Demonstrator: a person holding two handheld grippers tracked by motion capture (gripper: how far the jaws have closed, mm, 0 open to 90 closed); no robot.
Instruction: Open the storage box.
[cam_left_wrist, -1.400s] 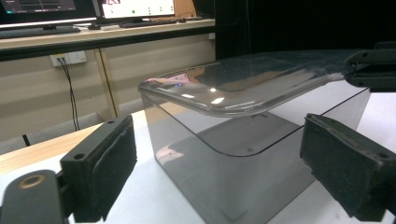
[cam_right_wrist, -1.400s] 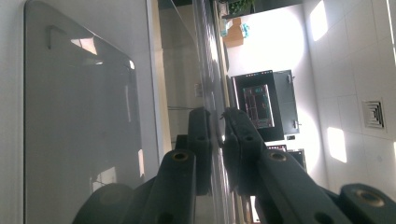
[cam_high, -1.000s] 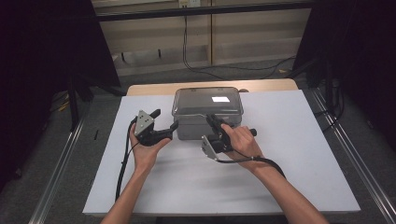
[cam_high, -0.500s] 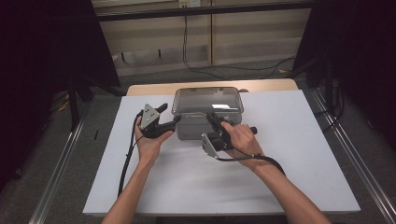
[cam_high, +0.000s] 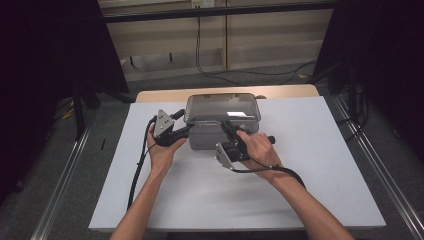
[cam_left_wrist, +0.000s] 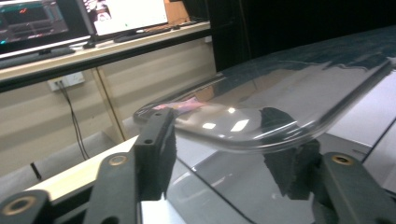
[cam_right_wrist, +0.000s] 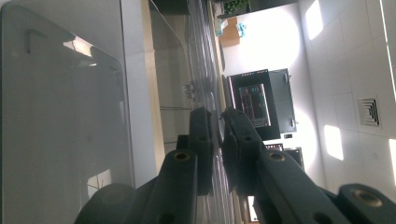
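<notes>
We judge the step in hand to be getting a two-handed hold on the clear lid (cam_high: 222, 107) of the grey storage box (cam_high: 205, 141), so that the lid can be lifted off. The box stands on the white sheet (cam_high: 325, 150), toward twelve o'clock from the sheet's middle, with its lid seated on top.

Our right gripper (cam_high: 226, 125) comes in at the lid's six o'clock edge. Its jaws are clenched, and in the right gripper view the thin clear rim runs between the two pads, so we read it as grasping the lid.

Our left gripper (cam_high: 187, 129) sits at the box's eight o'clock corner. Its jaws have just been closing. In the left gripper view the lid's rounded corner lies between them, but we see a gap at the pads, so this one is not yet biting.

The next move, as we judge it, calls for the left jaws to finish closing on the rim without sliding off the curved corner. Then both hands should raise together and keep the lid level, since a one-sided pull could twist it or drag the box across the sheet.

Counting what is here:
- one storage box
- one clear lid
- one white sheet
- two grippers, one in each of the two hands
</notes>
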